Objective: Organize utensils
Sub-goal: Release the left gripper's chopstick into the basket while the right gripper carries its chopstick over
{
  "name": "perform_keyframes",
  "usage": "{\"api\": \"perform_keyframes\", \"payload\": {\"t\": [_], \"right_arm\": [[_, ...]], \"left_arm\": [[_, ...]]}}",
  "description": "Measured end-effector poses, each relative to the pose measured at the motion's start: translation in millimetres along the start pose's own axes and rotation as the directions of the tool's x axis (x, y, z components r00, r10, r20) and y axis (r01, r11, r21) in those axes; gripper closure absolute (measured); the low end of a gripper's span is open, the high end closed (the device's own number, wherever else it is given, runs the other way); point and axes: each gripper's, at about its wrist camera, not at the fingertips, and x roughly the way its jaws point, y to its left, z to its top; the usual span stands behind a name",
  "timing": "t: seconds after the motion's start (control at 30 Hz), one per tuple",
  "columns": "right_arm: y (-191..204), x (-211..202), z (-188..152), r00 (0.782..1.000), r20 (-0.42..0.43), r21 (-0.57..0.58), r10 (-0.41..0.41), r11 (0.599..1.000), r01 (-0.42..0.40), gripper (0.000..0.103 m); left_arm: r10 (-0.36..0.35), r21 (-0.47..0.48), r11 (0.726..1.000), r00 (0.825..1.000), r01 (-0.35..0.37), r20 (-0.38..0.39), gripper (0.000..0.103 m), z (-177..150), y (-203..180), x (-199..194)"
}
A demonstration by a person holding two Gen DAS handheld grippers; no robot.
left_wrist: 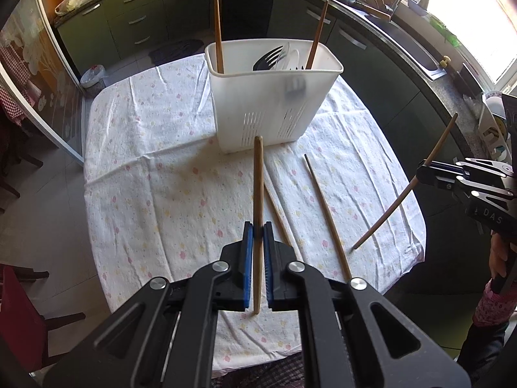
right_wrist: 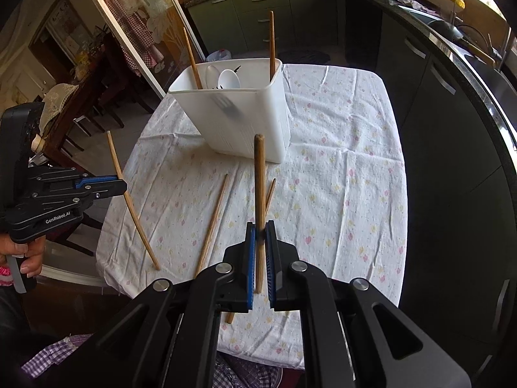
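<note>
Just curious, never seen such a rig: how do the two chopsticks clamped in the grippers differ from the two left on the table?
The held chopsticks are clear of the cloth, each steeply tilted in shut jaws, one in the left gripper, one in the right gripper. The table chopsticks lie flat and untouched, close together. All four look like plain wooden sticks.

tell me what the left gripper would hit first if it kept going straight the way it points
Probably the tablecloth just short of the white utensil basket; the left gripper, shut on a chopstick, points steeply down. Depth is unclear.
</note>
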Motion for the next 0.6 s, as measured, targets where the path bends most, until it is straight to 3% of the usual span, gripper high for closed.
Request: {"api": "perform_keyframes", "payload": {"t": [0.17, 0.3, 0.6], "right_arm": [[4, -13, 5, 0.999, 0.034, -0.007, 0.0, 1.0, 0.0, 0.096], [6, -25, 11, 0.998, 0.062, -0.013, -0.001, 1.0, 0.002, 0.096], [4, -32, 16, 0.997, 0.073, -0.016, -0.006, 1.0, 0.007, 0.096]], "left_arm": [[-0.028, 0.012, 1.0, 0.996, 0.027, 0.089, 0.097, 13, -7, -36], [-0.042, 0.02, 0.999, 0.98, 0.039, 0.196, 0.097, 31, -12, -75], [-0.022, 0.015, 1.0, 0.911, 0.017, 0.413, 0.097, 79, -19, -156]]}}
